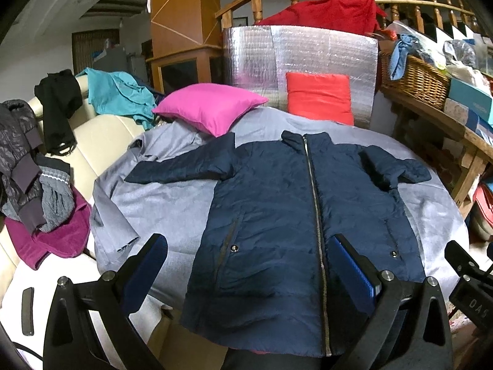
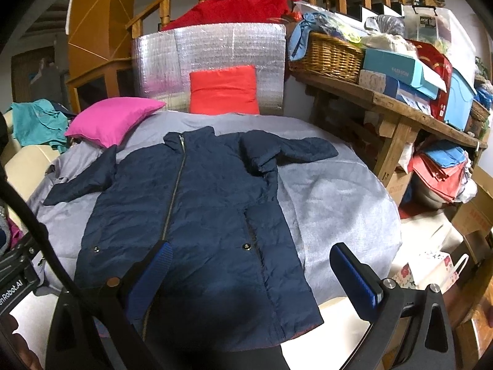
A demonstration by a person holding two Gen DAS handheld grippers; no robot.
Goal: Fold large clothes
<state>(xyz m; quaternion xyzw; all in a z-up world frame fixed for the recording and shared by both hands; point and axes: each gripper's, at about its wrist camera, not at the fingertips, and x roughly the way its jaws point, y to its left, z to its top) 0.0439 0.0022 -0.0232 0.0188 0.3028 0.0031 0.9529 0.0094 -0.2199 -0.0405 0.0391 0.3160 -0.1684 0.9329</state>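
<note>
The jacket (image 1: pixel 277 209) is lying face up and zipped on the grey sheet (image 1: pixel 160 197), which is covering what looks like a bed or couch; its collar is pointing toward the red cushion (image 1: pixel 320 98) and its hem is hanging nearest the cameras. Seen from the hem, the sleeve left of the zip (image 1: pixel 314 203) is stretching straight out toward the pink cushion (image 1: pixel 209 108), while the sleeve right of the zip is lying bent and bunched beside the jacket's body. Both tools are hovering over the hem with nothing in them: the left hand-held gripper (image 1: pixel 246 271) is spread wide above the jacket's left front, and the right hand-held gripper (image 2: pixel 252 274) is spread just as wide above the hem corner right of the zip. Folding does not seem to have begun; this looks like the approach to a first grasp. The next move probably calls for lowering each open gripper onto an edge of the jacket, likely a sleeve or side seam, pinching only the jacket and not the sheet beneath, then carrying that side across toward the zip. The puffy, slick fabric may slip or spring back.
</note>
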